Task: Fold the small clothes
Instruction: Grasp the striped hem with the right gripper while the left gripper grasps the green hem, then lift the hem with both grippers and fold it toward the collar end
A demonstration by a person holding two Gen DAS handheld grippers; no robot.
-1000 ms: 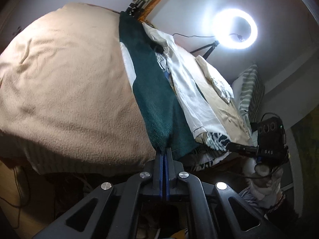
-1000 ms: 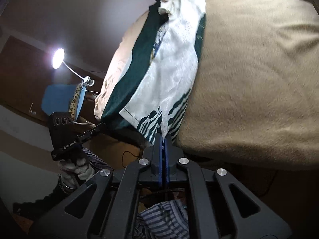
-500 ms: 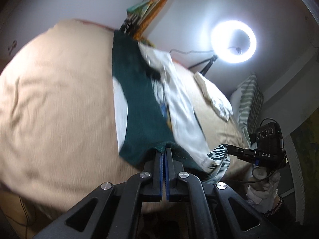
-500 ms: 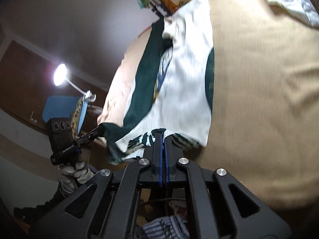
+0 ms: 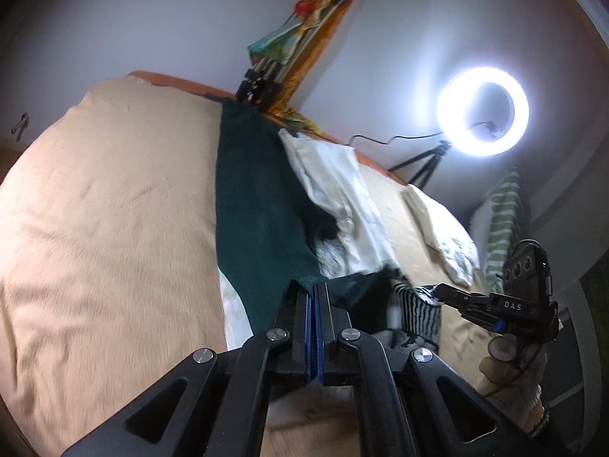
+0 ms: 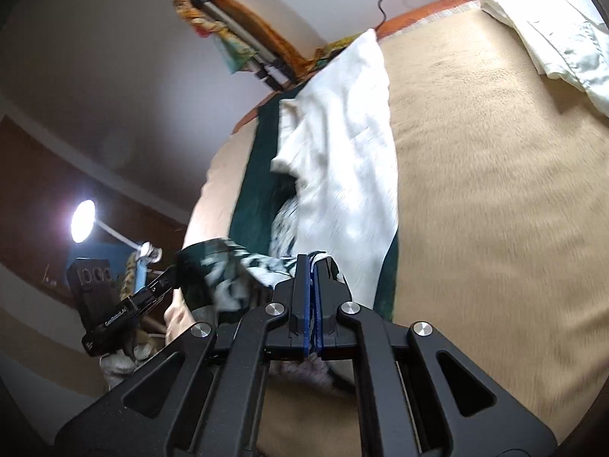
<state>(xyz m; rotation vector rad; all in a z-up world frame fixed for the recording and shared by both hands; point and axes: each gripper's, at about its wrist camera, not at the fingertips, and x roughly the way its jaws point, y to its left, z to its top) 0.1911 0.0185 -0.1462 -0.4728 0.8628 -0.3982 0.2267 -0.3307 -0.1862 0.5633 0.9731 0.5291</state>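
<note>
Both of my claws are clenched on the near hem of one garment (image 5: 259, 205), a dark green and white piece lying lengthwise on the tan blanket (image 5: 106, 198) of the bed. My left claw (image 5: 313, 285) pinches the green corner; my right claw (image 6: 313, 259) pinches the corner with the green-and-white print. That hem is raised off the blanket and doubled toward the far end. A folded white cloth (image 6: 563, 34) lies well apart near the headboard, under the ring light (image 5: 482, 111).

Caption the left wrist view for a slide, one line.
Left gripper shut on the green-and-white garment's hem, lifting it over the beige blanket; right gripper pinches the opposite corner.
</note>
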